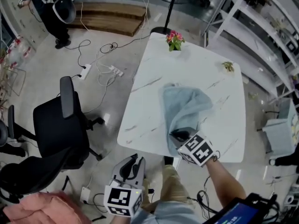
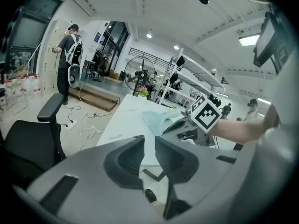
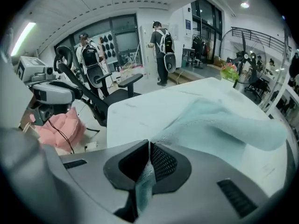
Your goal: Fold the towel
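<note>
A light blue towel (image 1: 184,107) lies bunched on the middle of the white marble table (image 1: 149,78), with one end drawn toward the near edge. My right gripper (image 1: 181,136) is shut on that near end. In the right gripper view a strip of towel (image 3: 219,120) runs down between the pressed jaws of the right gripper (image 3: 149,146). My left gripper (image 1: 131,168) hangs off the table's near left corner, over the floor. Its jaws stand a little apart with nothing between them in the left gripper view (image 2: 149,143), which also shows the towel (image 2: 161,120) and the right gripper (image 2: 181,130) ahead.
A pot of pink flowers (image 1: 175,40) stands at the table's far edge and a small sprig (image 1: 228,66) at the far right. A black office chair (image 1: 60,125) is left of the table, with cables and a power strip (image 1: 85,71) on the floor. Pink cloth (image 1: 37,209) lies lower left.
</note>
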`<state>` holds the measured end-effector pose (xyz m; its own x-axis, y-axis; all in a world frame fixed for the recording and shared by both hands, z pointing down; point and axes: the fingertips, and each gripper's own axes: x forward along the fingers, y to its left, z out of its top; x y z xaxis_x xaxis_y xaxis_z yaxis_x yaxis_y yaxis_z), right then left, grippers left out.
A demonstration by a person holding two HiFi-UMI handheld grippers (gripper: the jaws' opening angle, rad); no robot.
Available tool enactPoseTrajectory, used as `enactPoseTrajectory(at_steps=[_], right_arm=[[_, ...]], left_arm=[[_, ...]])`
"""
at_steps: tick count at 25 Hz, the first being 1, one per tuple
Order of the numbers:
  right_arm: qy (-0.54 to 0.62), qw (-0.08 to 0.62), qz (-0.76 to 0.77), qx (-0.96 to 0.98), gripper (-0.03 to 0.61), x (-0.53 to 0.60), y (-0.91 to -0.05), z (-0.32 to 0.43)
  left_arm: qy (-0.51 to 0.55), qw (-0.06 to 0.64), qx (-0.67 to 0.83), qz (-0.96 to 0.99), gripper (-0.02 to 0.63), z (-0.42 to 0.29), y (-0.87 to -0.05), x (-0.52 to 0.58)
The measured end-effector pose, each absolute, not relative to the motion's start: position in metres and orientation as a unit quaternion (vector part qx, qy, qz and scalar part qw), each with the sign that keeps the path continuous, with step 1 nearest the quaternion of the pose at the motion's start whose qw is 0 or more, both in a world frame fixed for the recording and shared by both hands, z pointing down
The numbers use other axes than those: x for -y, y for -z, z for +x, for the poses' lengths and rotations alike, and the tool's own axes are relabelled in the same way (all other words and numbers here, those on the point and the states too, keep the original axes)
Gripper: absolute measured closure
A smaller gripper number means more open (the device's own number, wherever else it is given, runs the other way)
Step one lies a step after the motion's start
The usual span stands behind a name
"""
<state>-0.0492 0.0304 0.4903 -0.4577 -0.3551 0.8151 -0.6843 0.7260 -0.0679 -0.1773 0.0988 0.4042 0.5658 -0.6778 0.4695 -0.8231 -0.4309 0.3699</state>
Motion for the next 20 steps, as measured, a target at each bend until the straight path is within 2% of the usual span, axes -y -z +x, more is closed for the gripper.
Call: enactPoseTrajectory(at_steps=[8, 9, 11, 12, 17, 20], right_arm=[[-0.221, 0.396, 0.291, 0.842, 0.536, -0.033, -0.519, -0.068], [-0.223, 0.395, 0.282, 0.845, 0.516, -0.034, -0.515, -0.069], [-0.216, 0.39, 0.274, 0.852, 0.42, -0.038, -0.497, -0.071], [-0.207, 0.384, 0.277, 0.856, 0.403, -0.037, -0.486, -0.071], [-0.186, 0.33, 0.315, 0.87, 0.4, -0.036, -0.423, -0.053], [-0.183, 0.32, 0.347, 0.863, 0.408, -0.03, -0.401, -0.007]], left_arm=[[-0.135, 0.296, 0.437, 0.839, 0.54, -0.165, -0.427, -0.096], [-0.135, 0.295, 0.434, 0.84, 0.54, -0.162, -0.424, -0.095], [-0.131, 0.289, 0.431, 0.845, 0.538, -0.157, -0.414, -0.091], [-0.128, 0.283, 0.431, 0.847, 0.54, -0.156, -0.41, -0.089], [-0.119, 0.265, 0.417, 0.861, 0.54, -0.141, -0.39, -0.078], [-0.112, 0.251, 0.394, 0.877, 0.54, -0.111, -0.374, -0.065]])
